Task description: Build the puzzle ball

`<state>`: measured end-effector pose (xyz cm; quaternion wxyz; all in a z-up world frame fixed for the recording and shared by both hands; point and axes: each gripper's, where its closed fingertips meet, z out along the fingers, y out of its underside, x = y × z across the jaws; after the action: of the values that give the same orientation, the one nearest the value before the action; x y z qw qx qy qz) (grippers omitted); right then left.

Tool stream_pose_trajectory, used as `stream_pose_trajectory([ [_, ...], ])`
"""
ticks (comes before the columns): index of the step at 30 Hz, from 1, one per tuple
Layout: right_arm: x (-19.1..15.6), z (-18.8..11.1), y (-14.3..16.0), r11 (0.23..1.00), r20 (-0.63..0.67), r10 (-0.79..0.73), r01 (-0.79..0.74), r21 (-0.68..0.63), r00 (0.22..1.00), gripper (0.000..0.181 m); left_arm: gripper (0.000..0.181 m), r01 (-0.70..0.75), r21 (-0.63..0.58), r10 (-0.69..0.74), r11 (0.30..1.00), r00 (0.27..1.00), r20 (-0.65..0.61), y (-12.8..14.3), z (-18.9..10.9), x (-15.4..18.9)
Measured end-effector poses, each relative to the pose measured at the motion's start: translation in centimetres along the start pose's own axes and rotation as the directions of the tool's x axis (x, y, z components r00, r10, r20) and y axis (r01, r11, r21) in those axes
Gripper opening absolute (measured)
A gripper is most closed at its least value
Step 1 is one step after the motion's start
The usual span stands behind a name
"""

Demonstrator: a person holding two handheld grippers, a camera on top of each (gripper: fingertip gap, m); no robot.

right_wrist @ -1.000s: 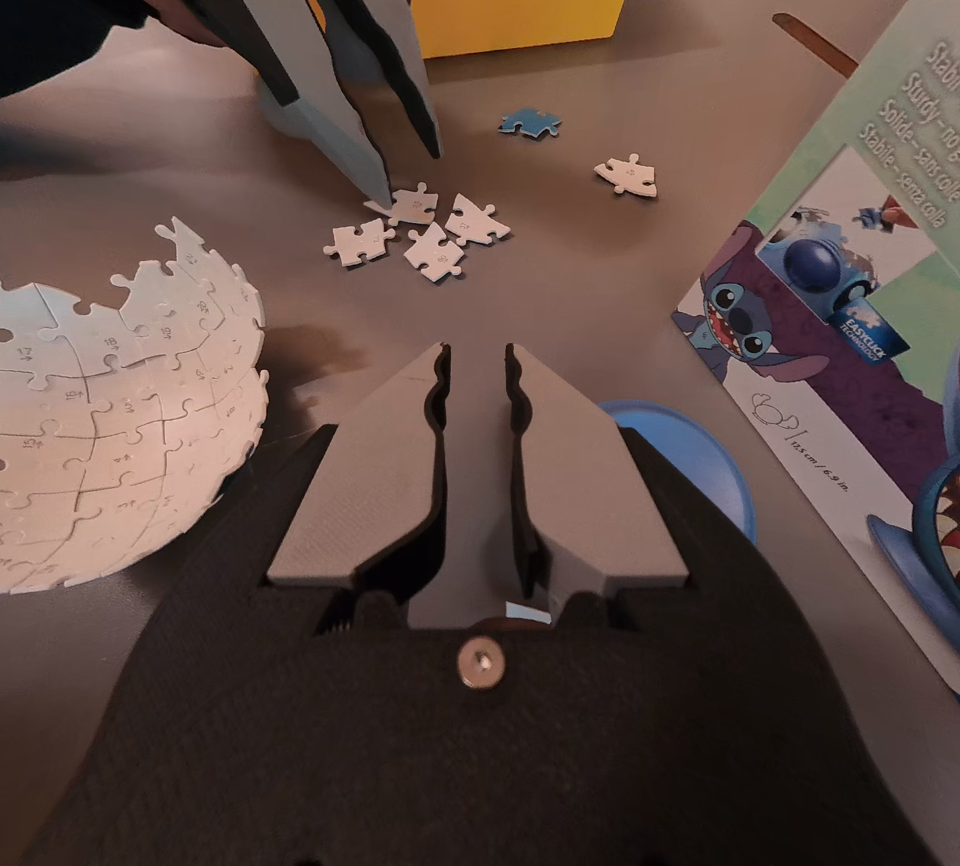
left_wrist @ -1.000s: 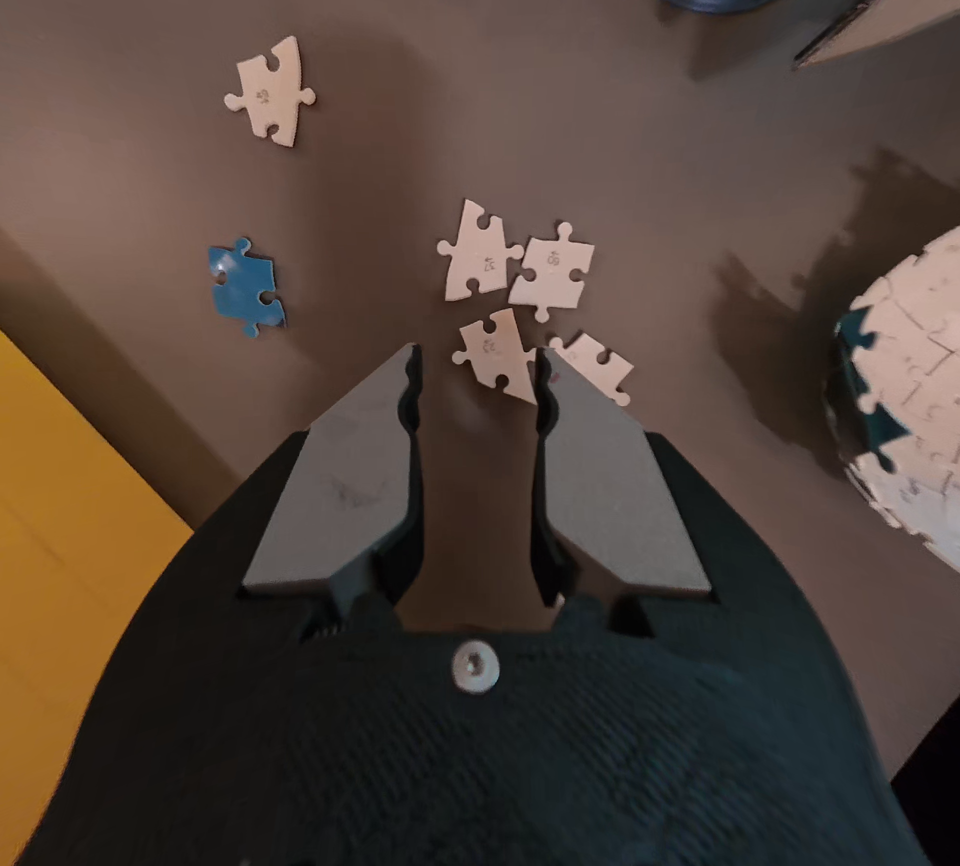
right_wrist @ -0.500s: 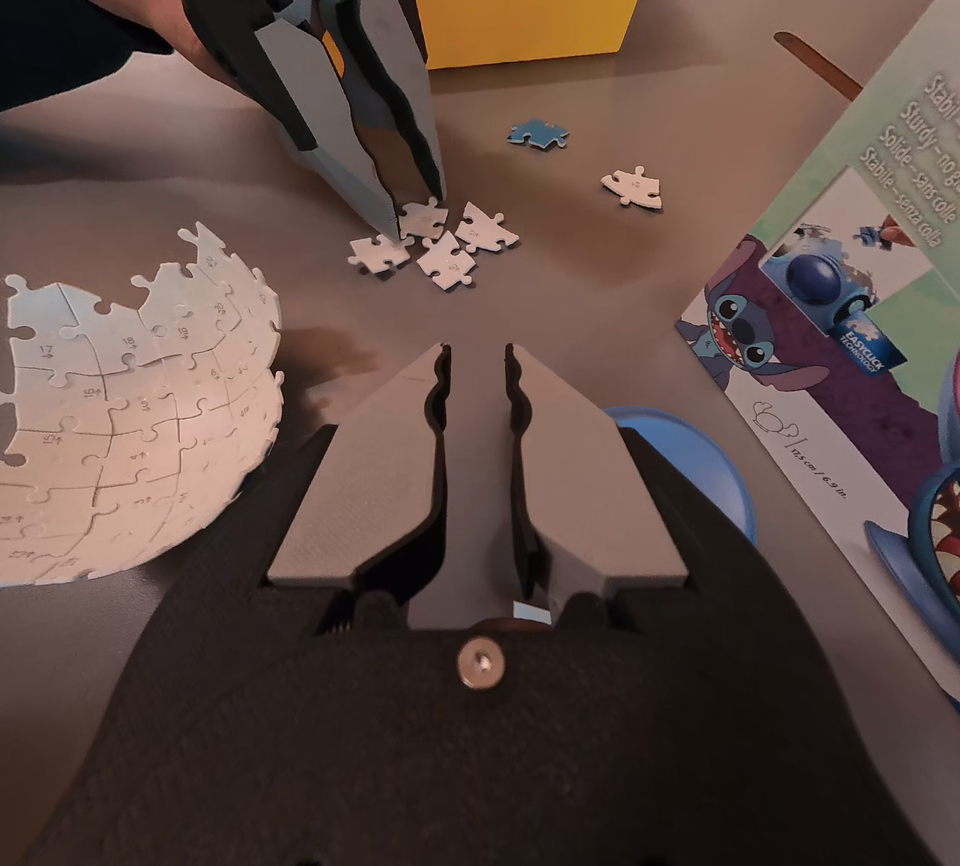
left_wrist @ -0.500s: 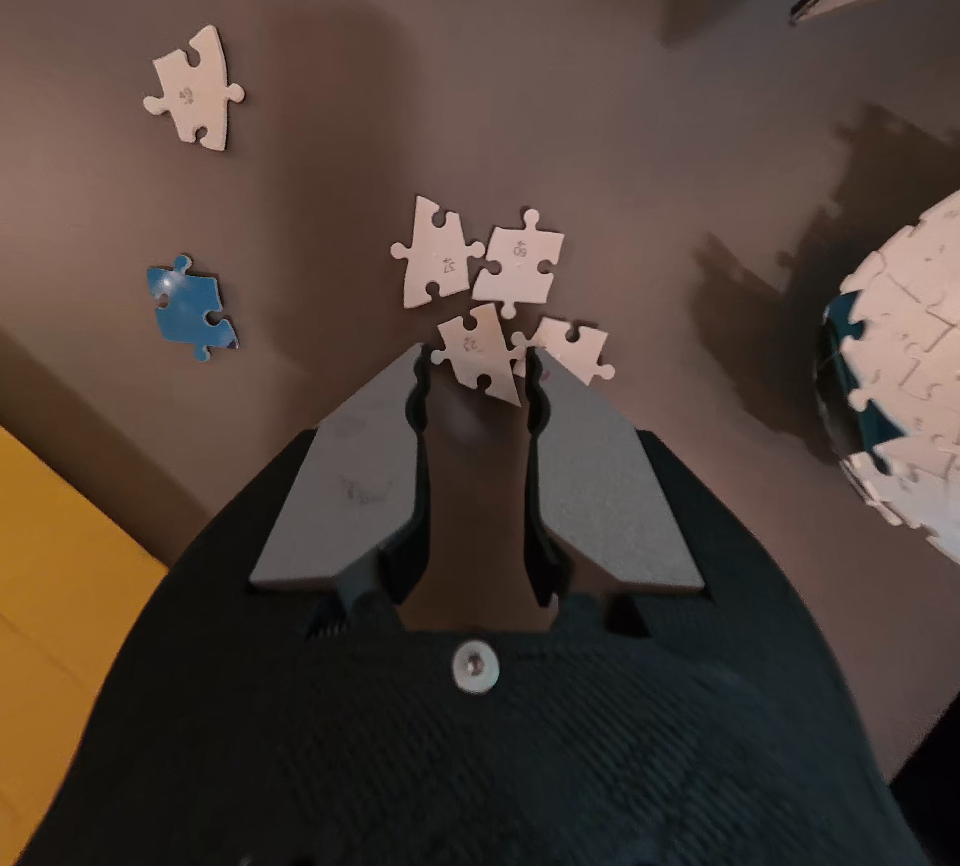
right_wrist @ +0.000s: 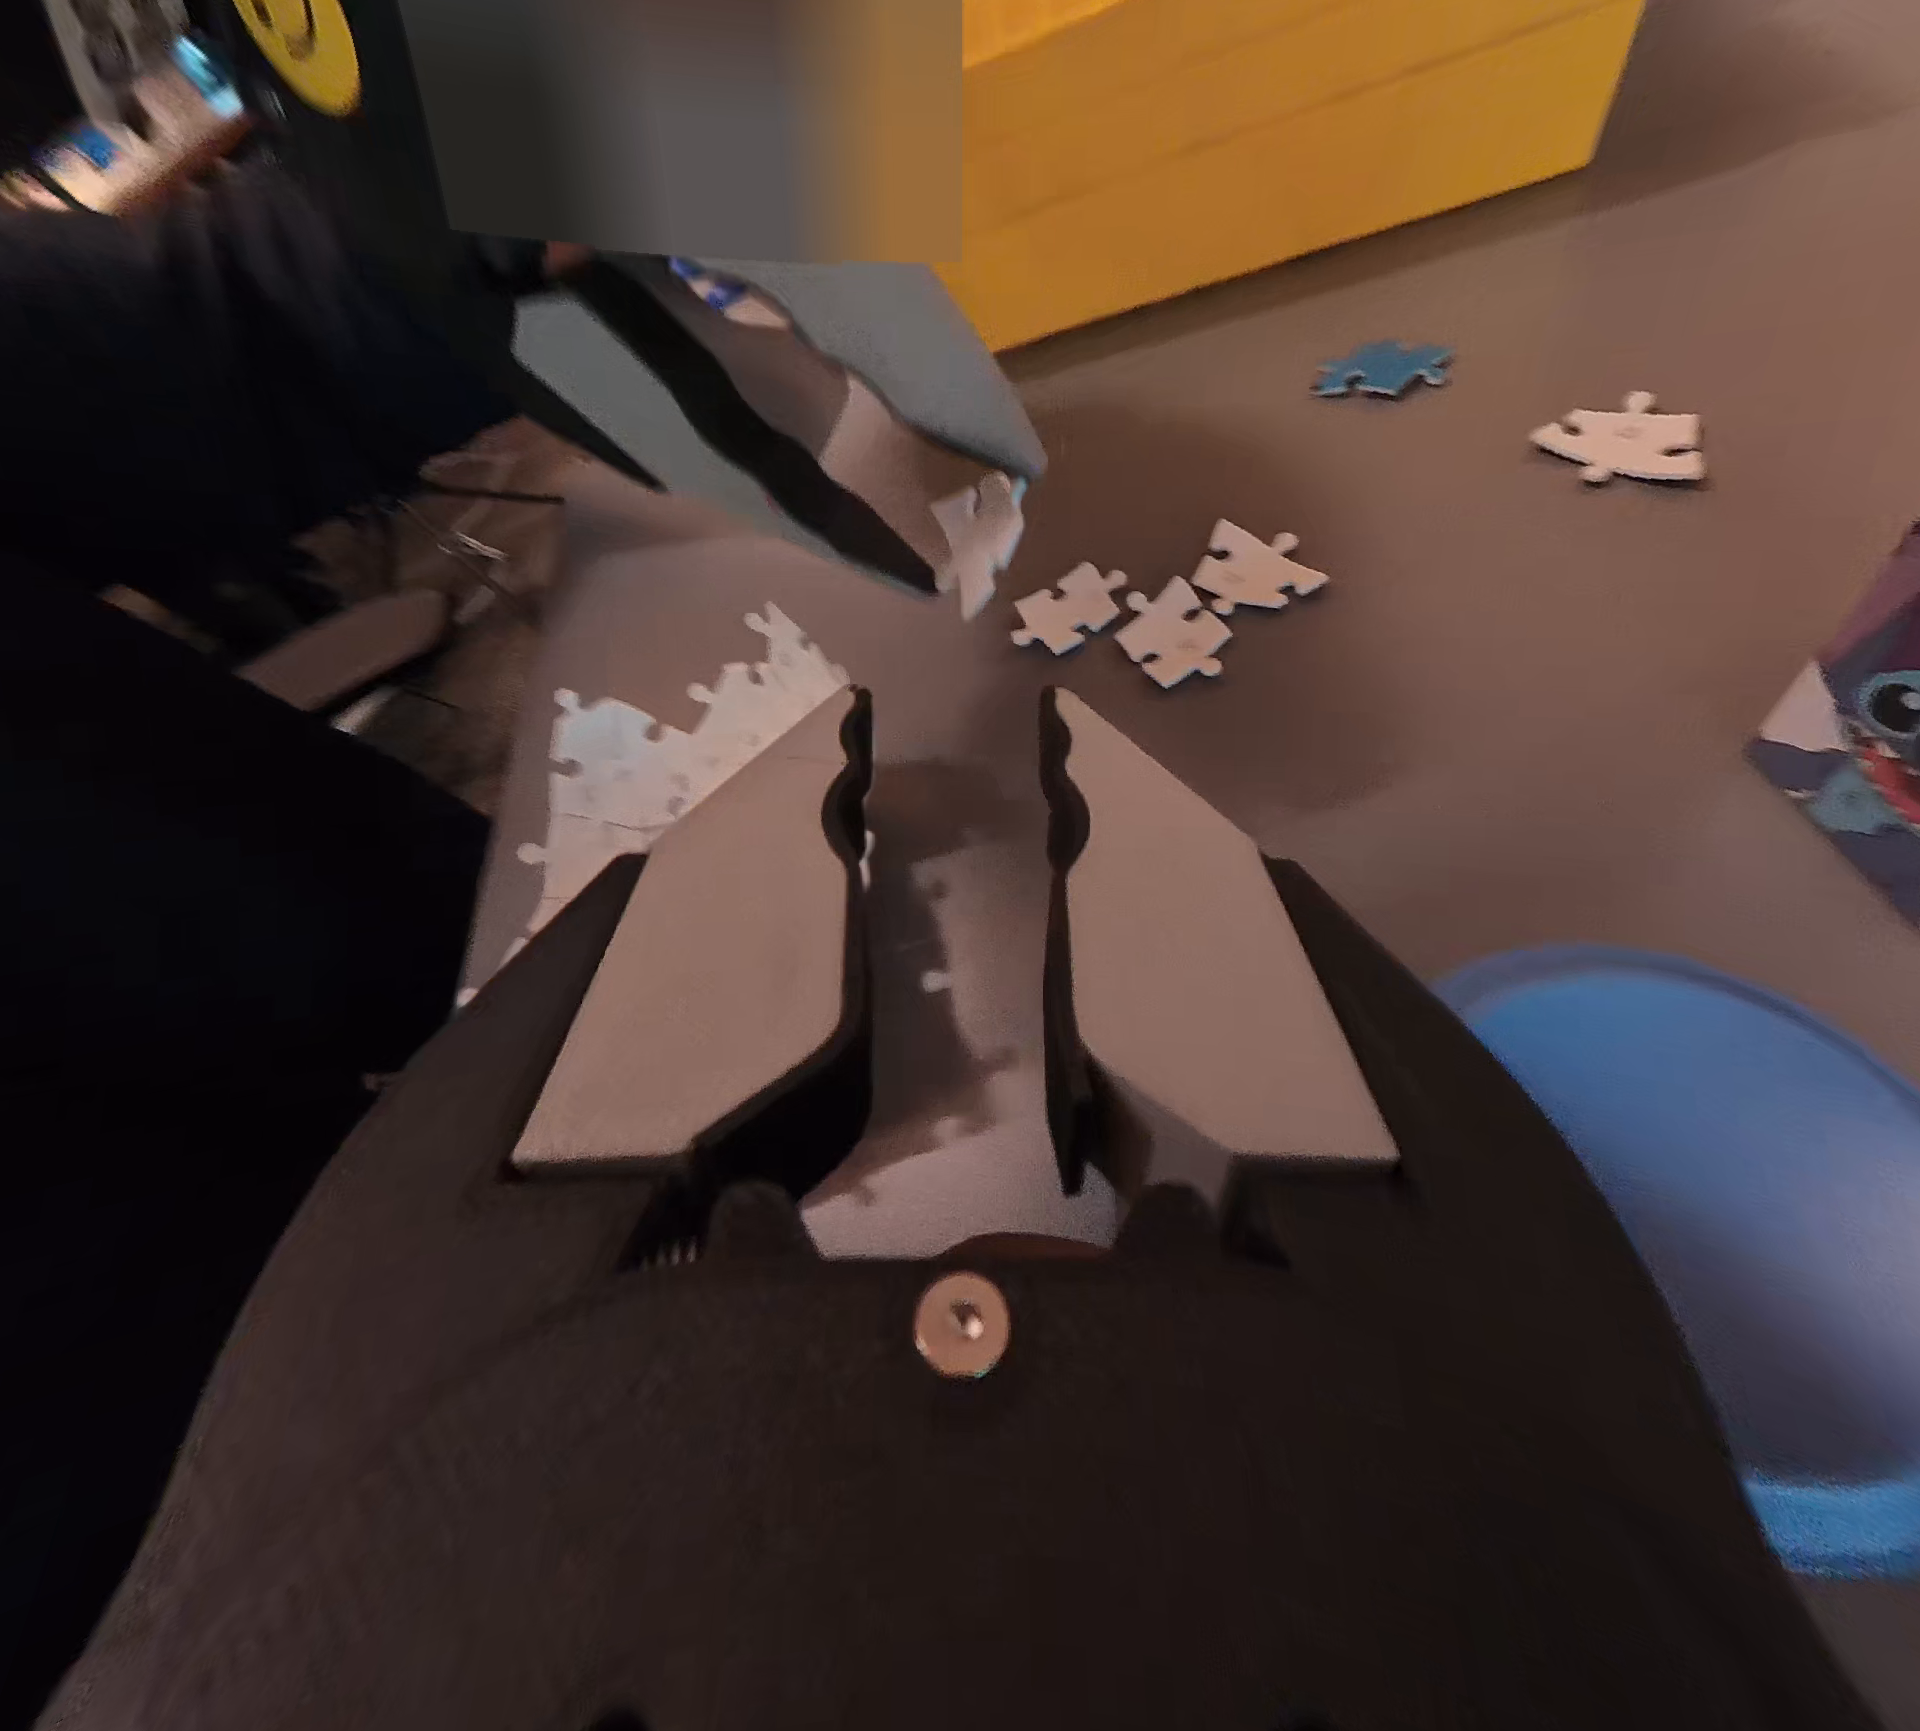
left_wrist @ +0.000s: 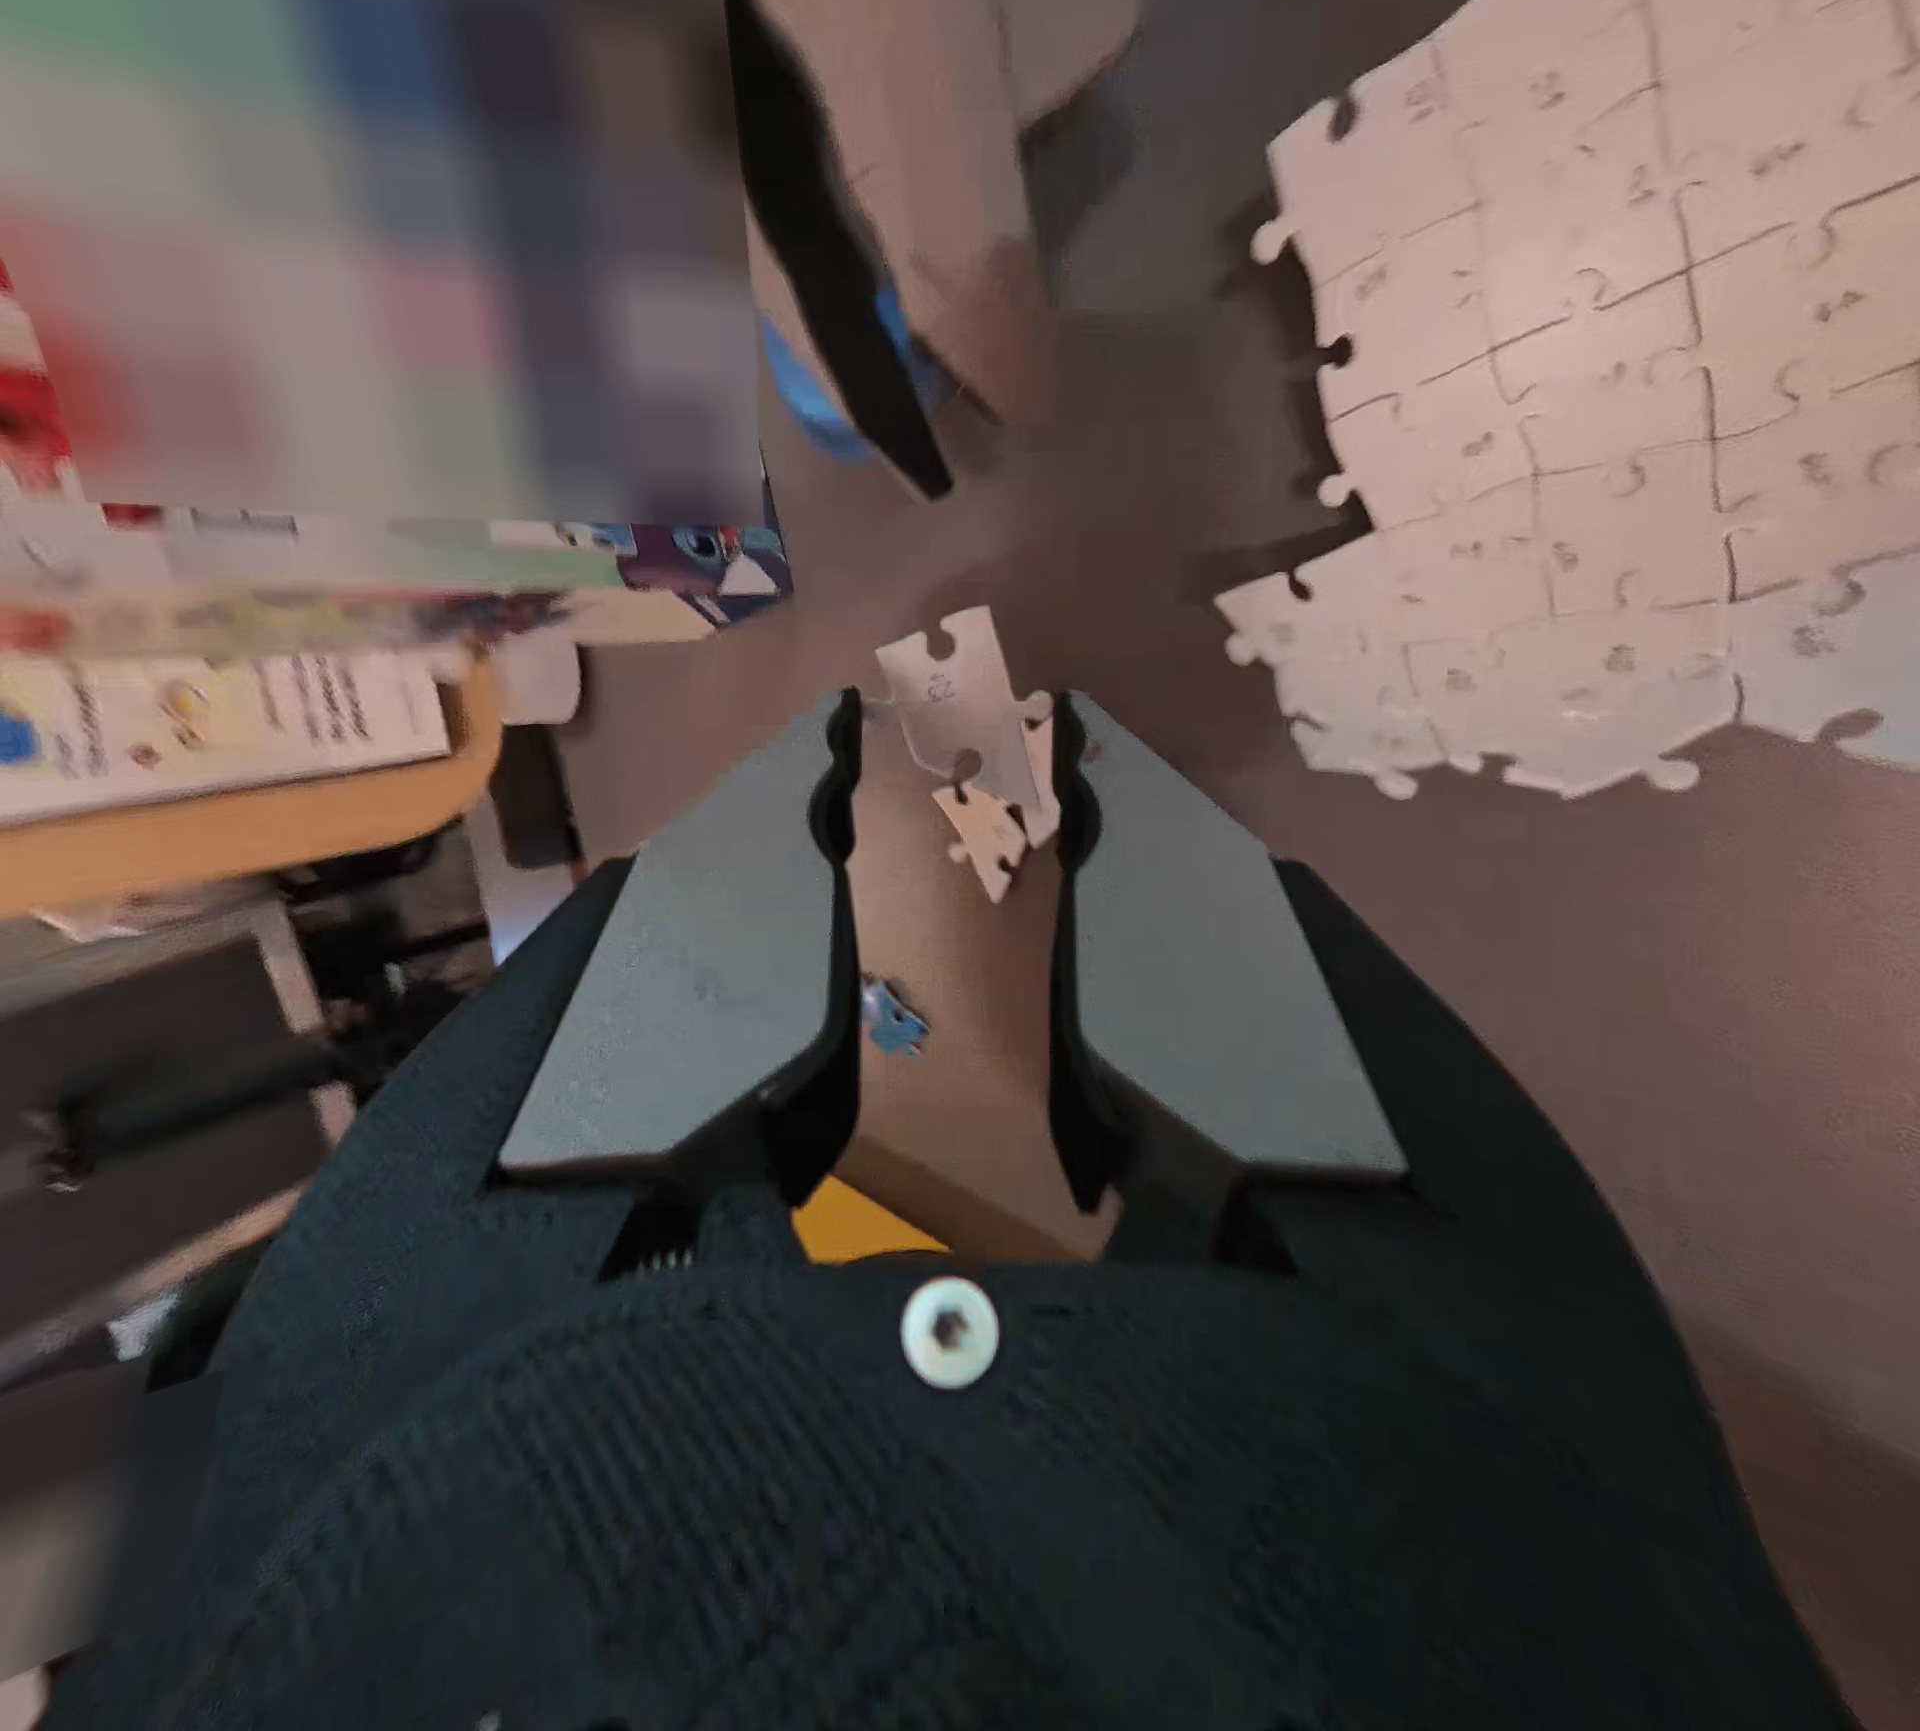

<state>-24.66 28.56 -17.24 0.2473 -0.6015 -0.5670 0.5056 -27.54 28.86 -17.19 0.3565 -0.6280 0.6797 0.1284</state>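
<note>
Item: left gripper (left_wrist: 951, 713), jaws pinching a white numbered cardboard puzzle piece (left_wrist: 961, 710) above the table; right gripper (right_wrist: 954, 715) open, empty, over the half-built white puzzle-ball shell (left_wrist: 1621, 393); advice: align tabs before pressing.

right tongs (right_wrist: 954, 715) agape over ball shell (right_wrist: 665, 746) | left tongs (right_wrist: 982, 528) pinch white piece (right_wrist: 977, 533) | three pieces (right_wrist: 1164, 611) on table (right_wrist: 1455, 746)

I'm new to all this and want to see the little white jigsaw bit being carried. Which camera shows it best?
The left wrist view: the white piece sits close up at the tips of the left tongs, its knobs clear. The right wrist view shows it only farther off and blurred, at the tips of those tongs.
</note>
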Motion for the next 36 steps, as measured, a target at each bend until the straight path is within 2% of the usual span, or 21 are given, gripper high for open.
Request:
stream_pose_trajectory([
  [5,-1.8,-0.5,-1.3,0.995,0.13,0.069,-0.078,0.059,0.989,0.029,0.035,-0.171,0.012,0.171,0.985,0.985,-0.014,-2.8,0.4,0.7],
  [9,-1.3,0.0,-0.9,0.996,0.107,0.079,-0.083,0.031,0.991,0.023,0.035,-0.279,0.011,0.279,0.96,0.96,0.005,-4.2,0.3,0.6],
  [11,-1.6,0.2,-0.8,0.996,0.123,0.077,-0.081,0.027,0.989,0.01,0.035,-0.297,0.018,0.297,0.955,0.955,0.001,-4.8,0.2,0.6],
  [13,-1.7,0.1,-0.9,0.996,0.129,0.072,-0.077,0.035,0.989,0.006,0.035,-0.304,0.012,0.304,0.953,0.953,0.004,-4.8,0.2,0.4],
  [14,-1.6,0.0,-1.0,0.997,0.122,0.065,-0.07,0.039,0.99,0.0,0.035,-0.296,0.022,0.296,0.955,0.955,0.011,-4.9,0.1,0.3],
  [16,-1.6,-0.4,-1.5,0.995,0.122,0.065,-0.074,0.071,0.99,0.0,0.034,-0.254,0.027,0.253,0.967,0.967,0.043,-4.8,-0.1,-0.2],
  [17,-1.4,-0.6,-1.8,0.993,0.113,0.067,-0.077,0.092,0.991,0.0,0.024,-0.223,0.014,0.223,0.975,0.974,0.048,-4.5,-0.3,-0.5],
  [19,-0.9,-1.0,-2.2,0.989,0.088,0.067,-0.078,0.128,0.994,0.0,0.022,-0.153,0.032,0.152,0.988,0.987,0.055,-4.0,-0.9,-0.8],
  [22,-0.5,-1.6,-3.0,0.978,0.073,0.081,-0.094,0.186,0.994,0.0,0.027,0.019,0.089,-0.023,0.996,0.998,0.052,-3.6,-1.6,-1.2],
  [23,-0.4,-1.7,-3.2,0.974,0.064,0.082,-0.094,0.205,0.995,0.0,0.027,0.094,0.101,-0.103,0.99,0.991,0.089,-3.3,-1.8,-2.1],
  [25,-0.3,-2.1,-3.9,0.964,0.047,0.075,-0.085,0.253,0.996,0.0,0.025,0.315,0.136,-0.328,0.939,0.94,0.094,-2.3,-1.8,-3.3],
  [27,-0.7,-2.5,-4.7,0.949,0.049,0.058,-0.07,0.306,0.997,0.0,0.026,0.544,0.172,-0.545,0.821,0.837,-0.043,-1.9,-1.3,-2.9],
  [29,-1.0,-2.7,-5.3,0.937,0.044,0.044,-0.056,0.344,0.998,0.0,0.028,0.711,0.167,-0.685,0.683,0.703,-0.191,-2.1,-0.9,-2.2],
  [32,-1.4,-3.1,-6.0,0.915,0.033,0.018,-0.03,0.403,0.999,0.0,0.029,0.833,0.17,-0.729,0.527,0.546,-0.412,-4.0,-1.4,-1.2],
  [34,-1.7,-3.2,-6.3,0.905,0.042,0.015,-0.031,0.423,0.999,0.0,0.029,0.864,0.191,-0.713,0.466,0.494,-0.497,-5.4,-1.9,-1.2],
  [36,-2.0,-3.2,-6.5,0.895,0.06,0.018,-0.043,0.444,0.998,0.0,0.028,0.885,0.198,-0.721,0.422,0.46,-0.518,-6.0,-1.9,-1.7],
])
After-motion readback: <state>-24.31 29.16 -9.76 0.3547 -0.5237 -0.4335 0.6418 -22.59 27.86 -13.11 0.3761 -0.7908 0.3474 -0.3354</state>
